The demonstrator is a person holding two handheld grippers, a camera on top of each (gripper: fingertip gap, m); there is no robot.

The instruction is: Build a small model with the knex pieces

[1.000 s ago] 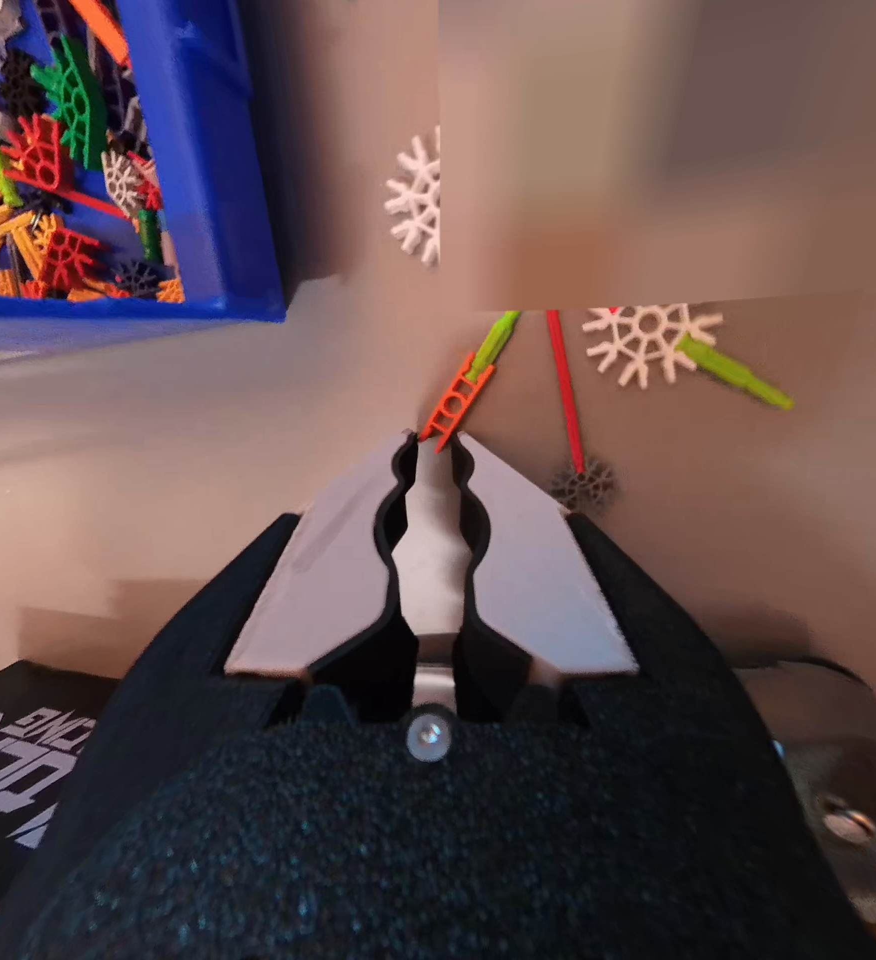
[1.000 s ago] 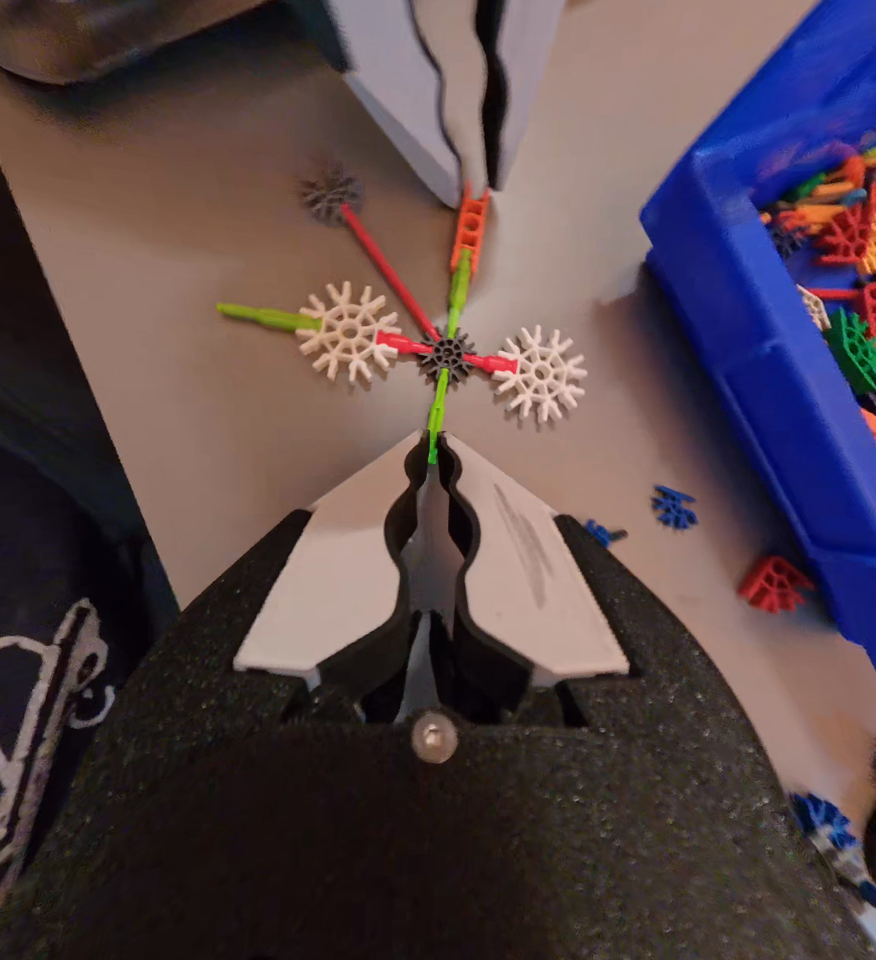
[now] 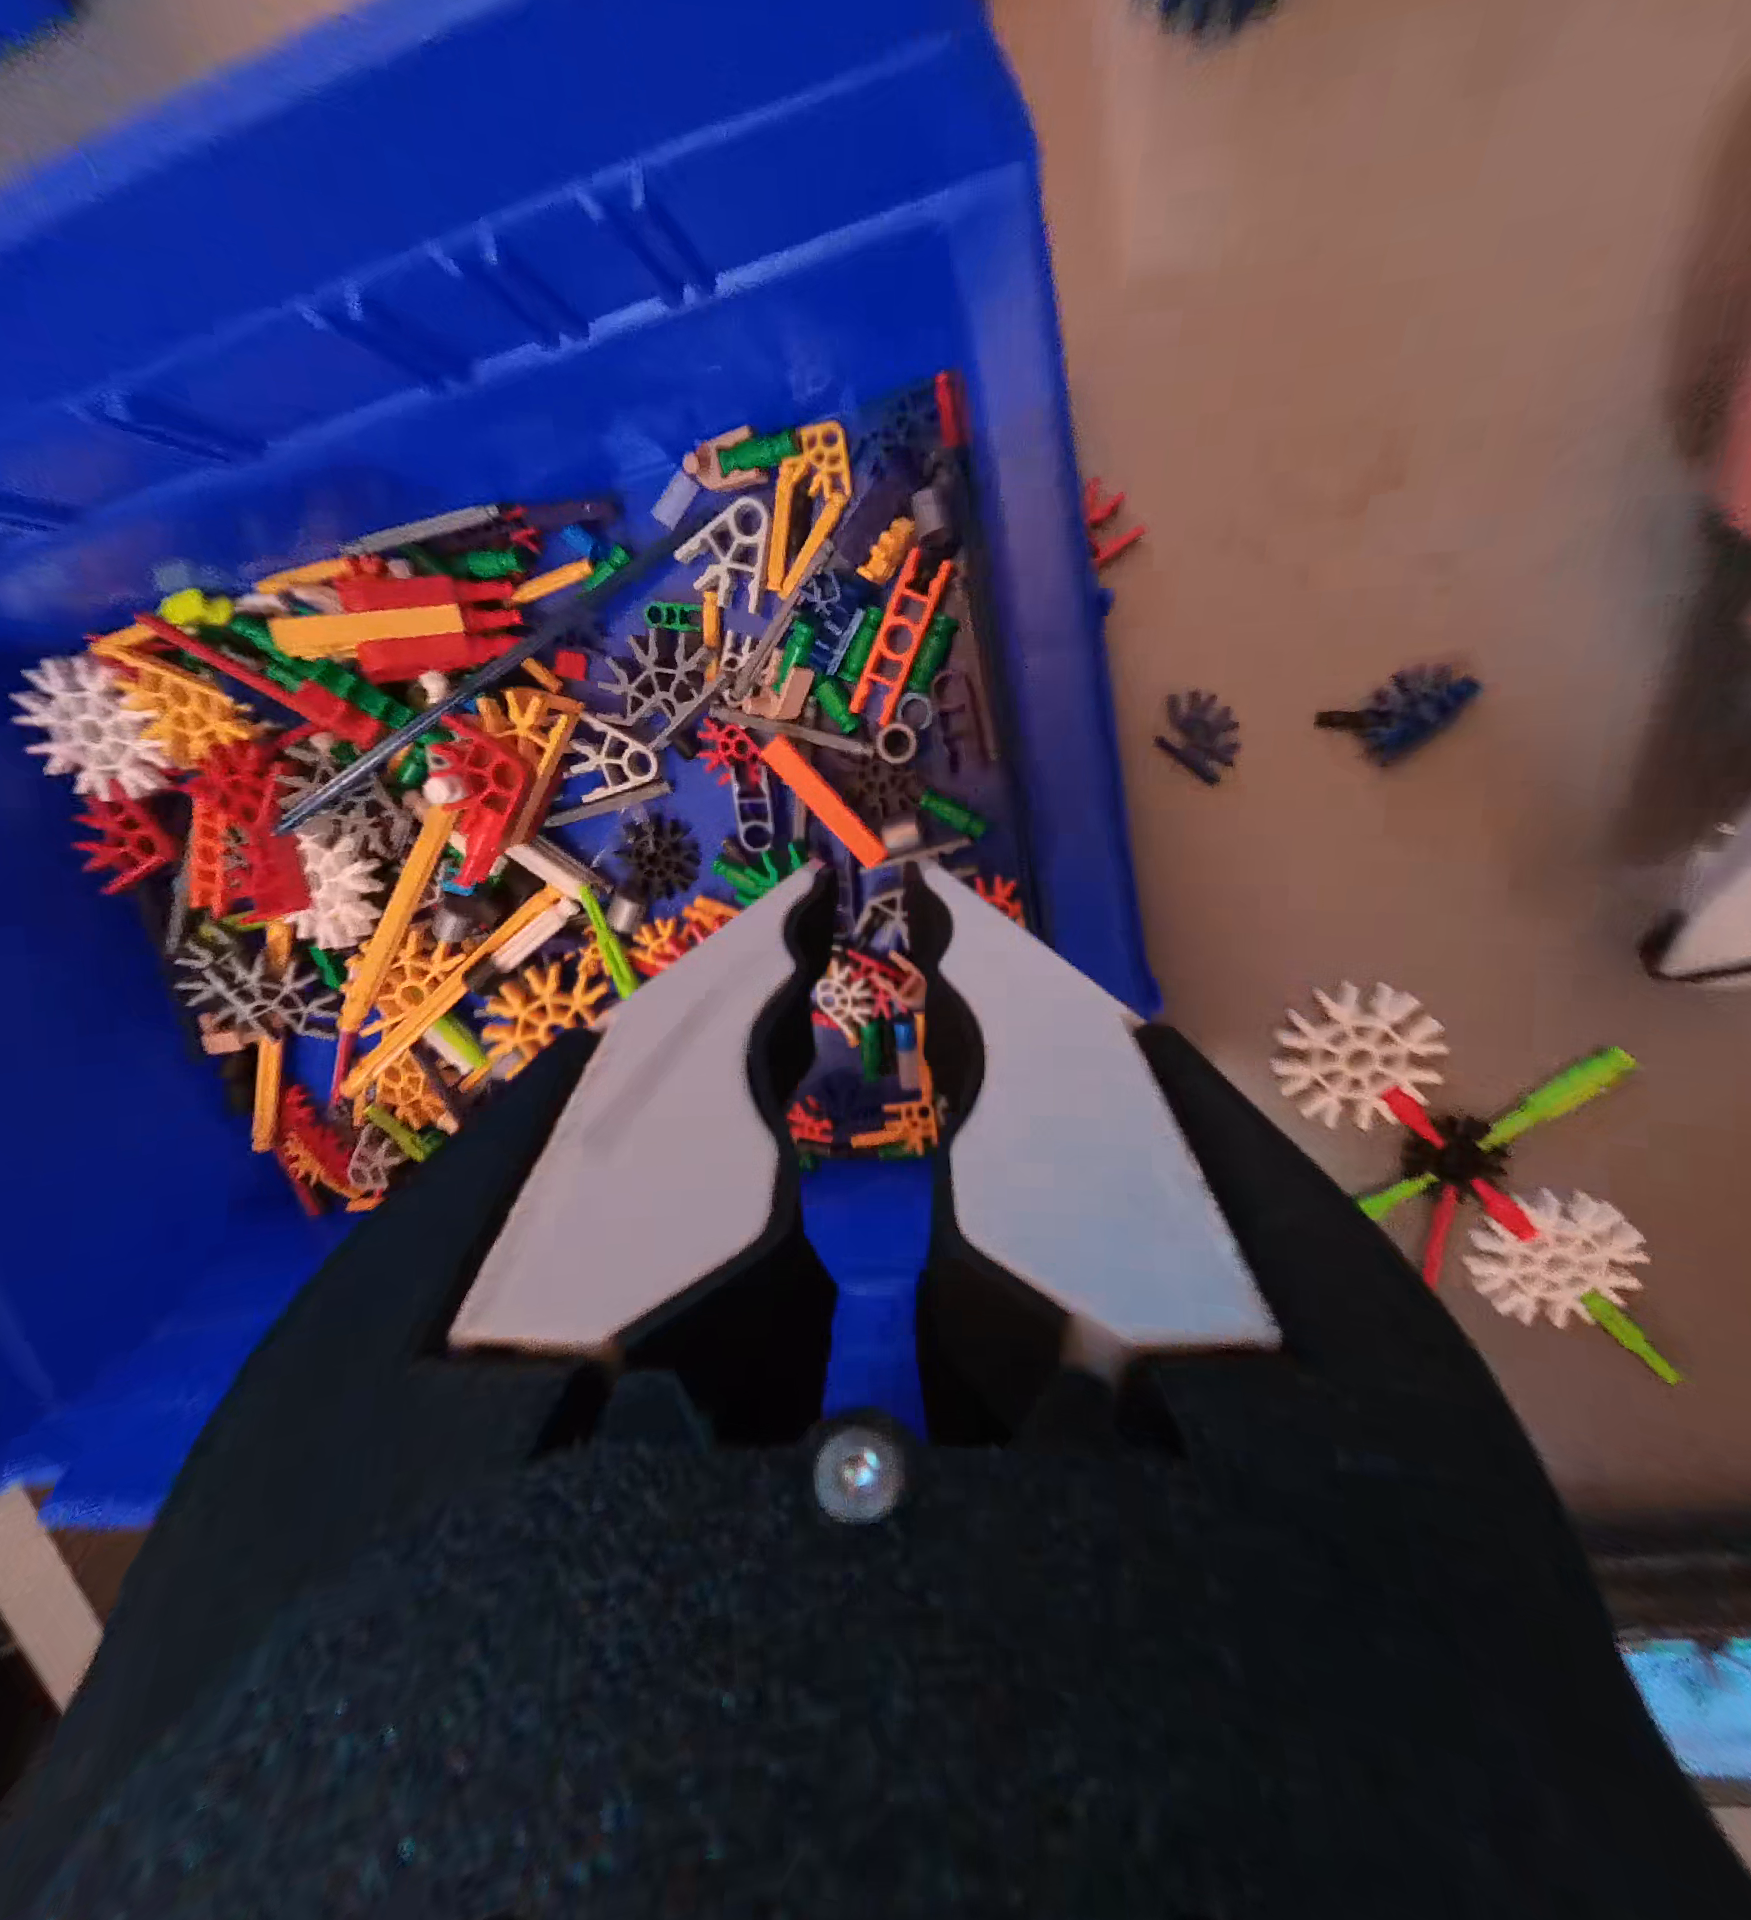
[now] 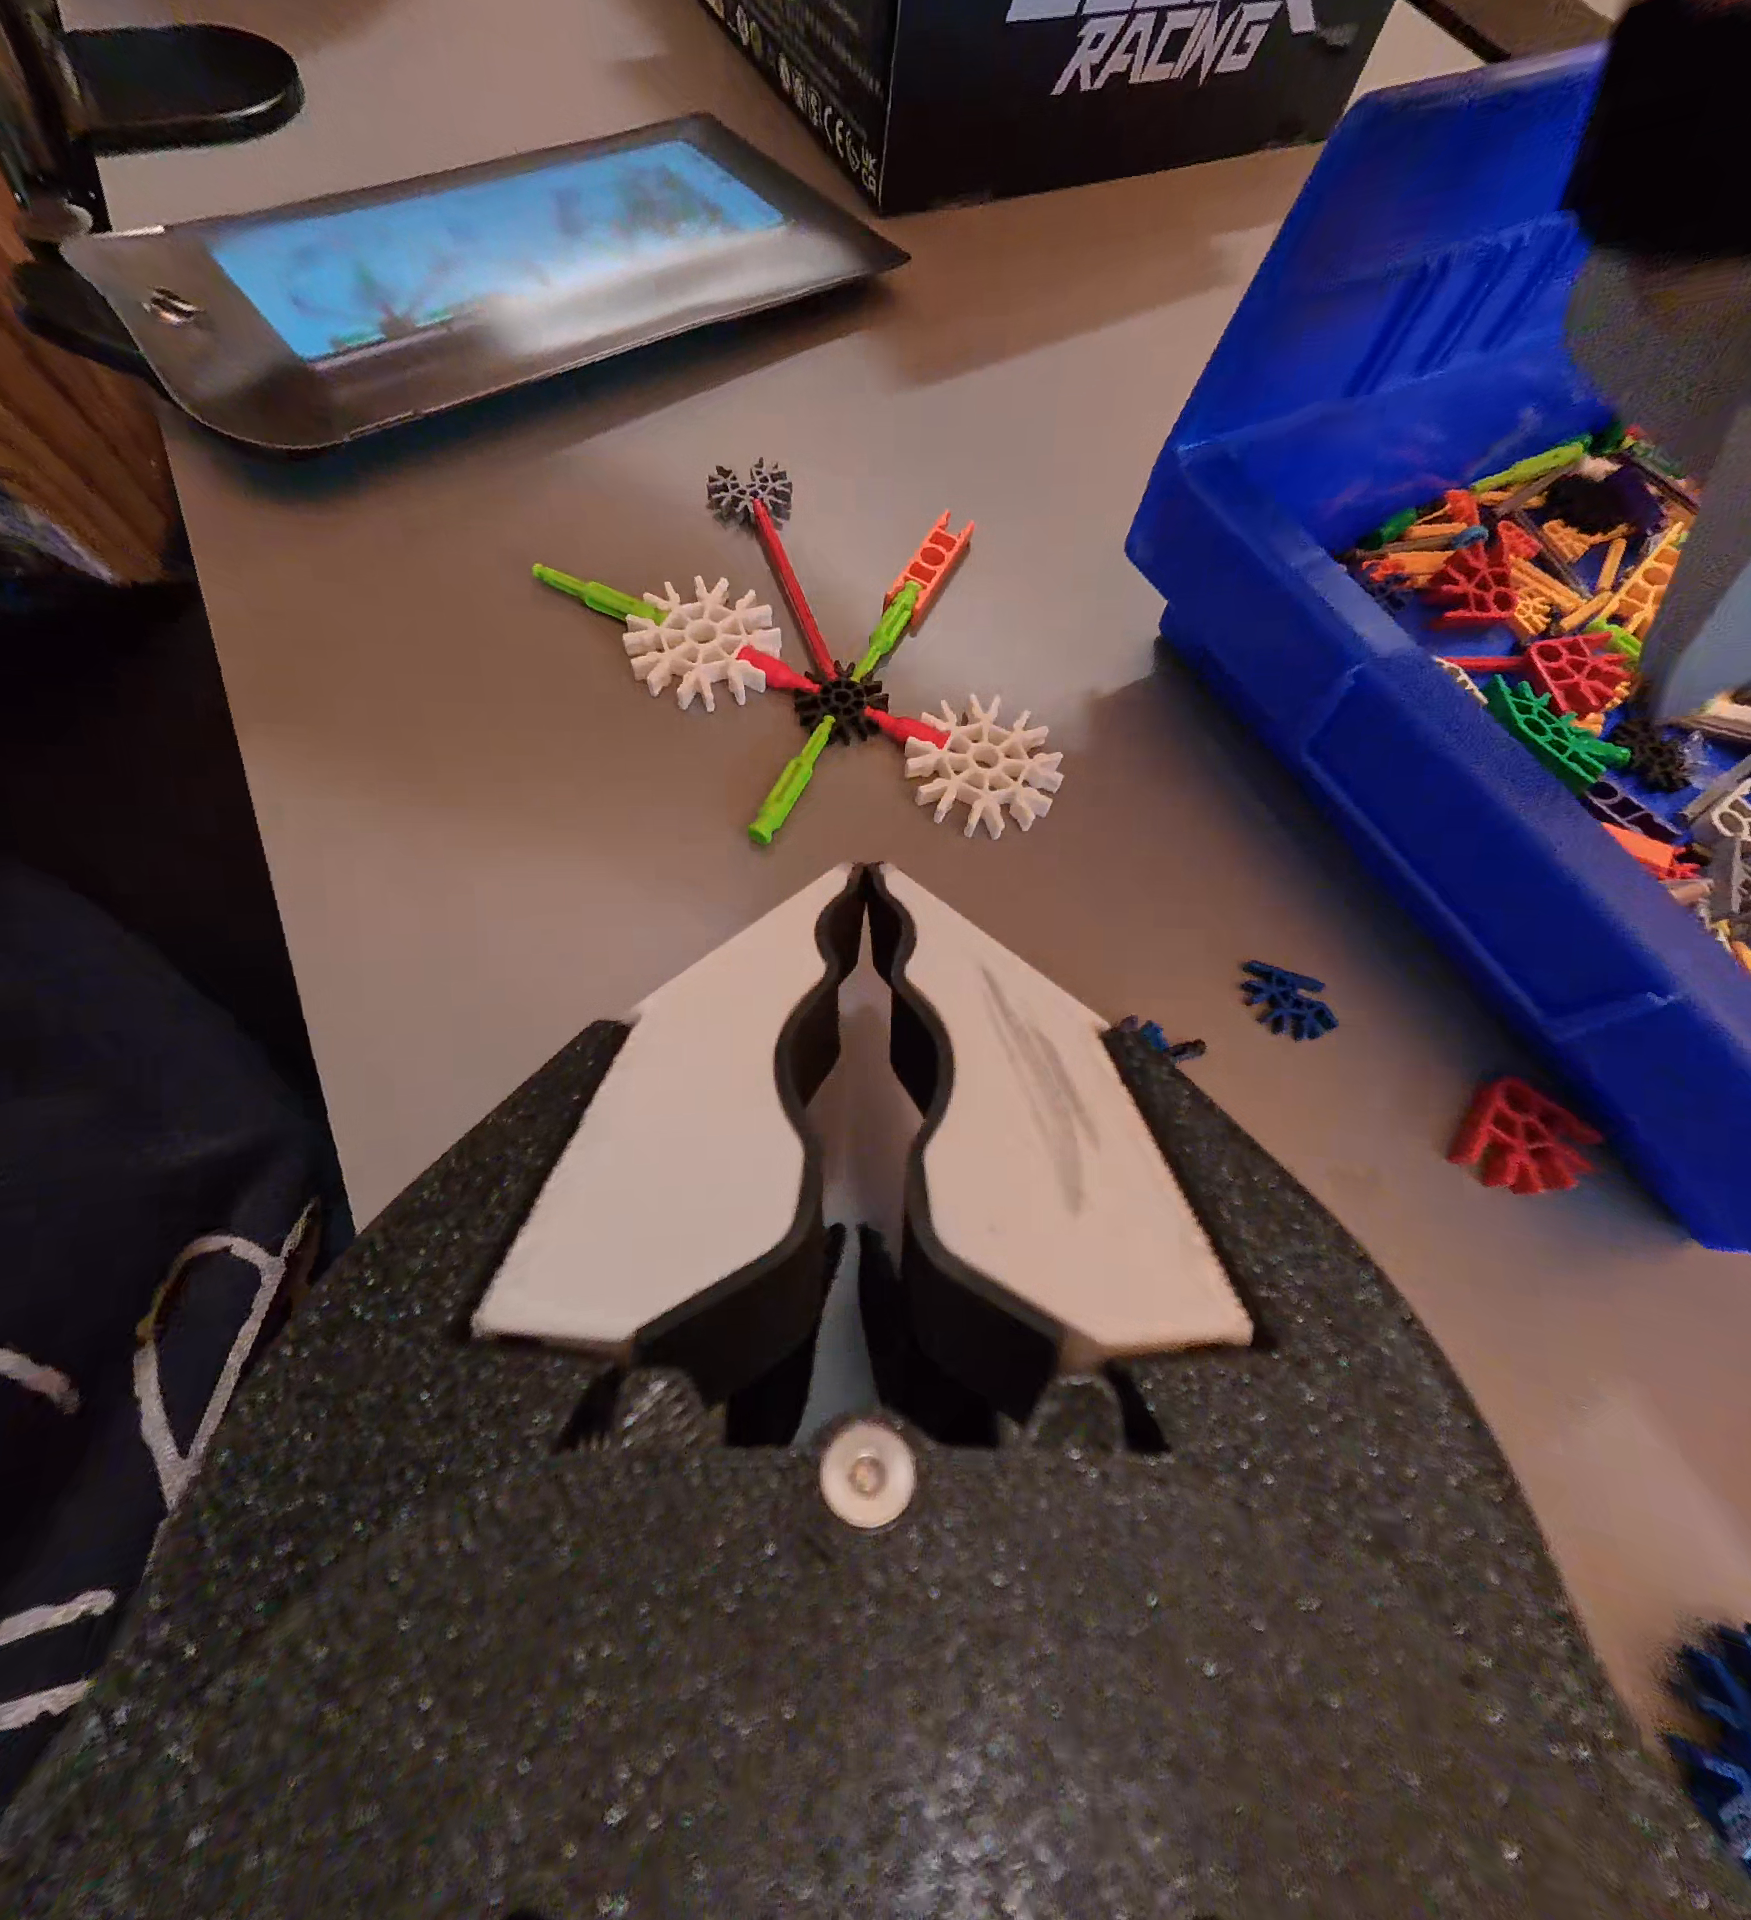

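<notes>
Blue bin (image 3: 497, 312): heaped with mixed construction-toy rods and connectors (image 3: 497, 790).
Left gripper (image 3: 866, 883): fingers parted, empty, over bin.
Right gripper (image 4: 866, 868): fingertips pinched together, empty.

The left gripper (image 3: 871, 883) has let go of the orange ladder piece (image 4: 931, 561) and swung over the blue bin (image 3: 1068, 665), jaws now parted above the loose parts. The right gripper (image 4: 866, 873) has released the lime rod (image 4: 793, 784) (tips closed, empty) and drawn back.
</notes>
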